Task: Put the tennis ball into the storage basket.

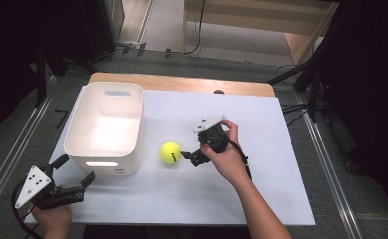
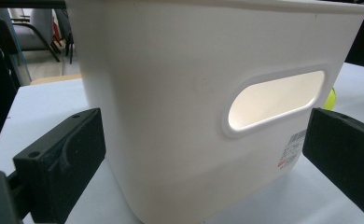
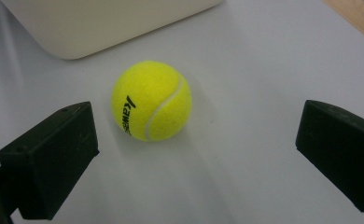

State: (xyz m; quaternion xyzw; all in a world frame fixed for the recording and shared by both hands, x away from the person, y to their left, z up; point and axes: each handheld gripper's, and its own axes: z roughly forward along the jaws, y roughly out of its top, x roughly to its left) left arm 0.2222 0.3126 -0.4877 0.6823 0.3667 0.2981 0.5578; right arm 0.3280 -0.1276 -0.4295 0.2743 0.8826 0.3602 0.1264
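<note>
Two grippers were in your hands at the white-topped table [image 1: 261, 199]. Your right gripper [image 1: 186, 157] sat just beside the yellow tennis ball [image 1: 170, 152], aimed at it from the ball's right in the high view, with its jaws spread wide and nothing held between them. In the right gripper view, the ball [image 3: 152, 100] lay on the table slightly left of the middle of the gap between those jaws, touching neither, its black lettering facing the camera. The ball rested on the bare tabletop just to the right of the white bin [image 1: 104, 128], near the bin's front right corner and apart from it. Your left gripper [image 1: 72, 173] was at the near left corner of the table, close to the bin's front left corner, and its jaws also stood wide apart and empty. In the left gripper view, the bin's front wall [image 2: 180, 116] with its oval handle slot rose close ahead between the jaws, and a sliver of the ball [image 2: 331, 99] peeked past the bin's right edge. Your right hand [image 1: 227, 159] gripped its tool from above the table's middle.
</note>
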